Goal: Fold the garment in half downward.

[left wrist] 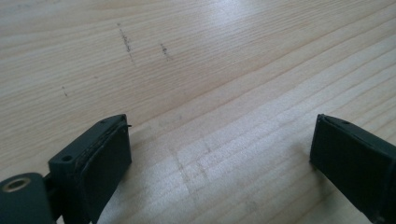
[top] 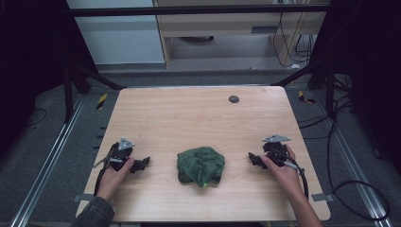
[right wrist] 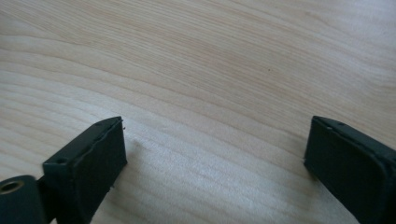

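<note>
**Tools at rest beside green cloth**

Left tool (top: 142, 164) held low on the bench (top: 198, 113), jaws spread wide and empty, pointed toward the middle. Right tool (top: 254, 159) likewise released, jaws wide apart with bare wood between them, aimed inward from the other side. Green cloth (top: 201, 166) lay crumpled in a heap near the front edge, between both tools and apart from each. Pale wood grain seen under the left tool (left wrist: 219, 149), marked by a few faint dark scuffs (left wrist: 126, 42); cleaner grain seen under the right tool (right wrist: 215, 144). Small dark round disc (top: 233, 99) sat near the far edge. Beyond: grey floor (top: 222, 52), black frame bars (top: 198, 9), loose cables (top: 350, 189), and yellow-black tape strips (top: 101, 100).
</note>
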`<act>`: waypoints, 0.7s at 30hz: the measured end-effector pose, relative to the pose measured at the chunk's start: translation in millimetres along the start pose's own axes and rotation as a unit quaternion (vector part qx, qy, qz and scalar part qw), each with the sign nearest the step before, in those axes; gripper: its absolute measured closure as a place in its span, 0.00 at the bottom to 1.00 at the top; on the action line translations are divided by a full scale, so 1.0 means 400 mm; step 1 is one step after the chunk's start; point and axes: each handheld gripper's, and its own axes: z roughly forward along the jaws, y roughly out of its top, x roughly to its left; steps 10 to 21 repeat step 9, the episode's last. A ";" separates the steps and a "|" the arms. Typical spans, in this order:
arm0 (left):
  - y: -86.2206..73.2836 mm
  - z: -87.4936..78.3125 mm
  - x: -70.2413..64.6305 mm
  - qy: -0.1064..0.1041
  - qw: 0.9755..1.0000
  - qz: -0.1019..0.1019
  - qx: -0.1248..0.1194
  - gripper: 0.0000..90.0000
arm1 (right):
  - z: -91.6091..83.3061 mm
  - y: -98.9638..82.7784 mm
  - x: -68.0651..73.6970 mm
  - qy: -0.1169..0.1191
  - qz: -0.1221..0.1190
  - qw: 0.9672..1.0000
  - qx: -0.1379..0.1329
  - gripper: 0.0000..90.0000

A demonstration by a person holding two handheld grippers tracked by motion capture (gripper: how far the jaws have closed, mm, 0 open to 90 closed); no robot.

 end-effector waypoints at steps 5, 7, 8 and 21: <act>0.001 0.002 -0.001 0.002 1.000 0.000 0.002 0.03 | 0.008 0.007 0.012 -0.011 0.012 1.000 0.008 0.00; 0.001 0.003 0.000 0.004 1.000 -0.004 0.003 0.02 | 0.010 0.008 0.016 -0.017 0.020 1.000 0.007 0.00; 0.001 0.004 0.001 0.006 1.000 -0.006 0.005 0.00 | 0.010 0.009 0.018 -0.020 0.023 0.999 0.007 0.00; 0.001 0.004 0.001 0.007 1.000 -0.007 0.005 0.00 | 0.013 0.011 0.019 -0.026 0.026 0.999 0.007 0.00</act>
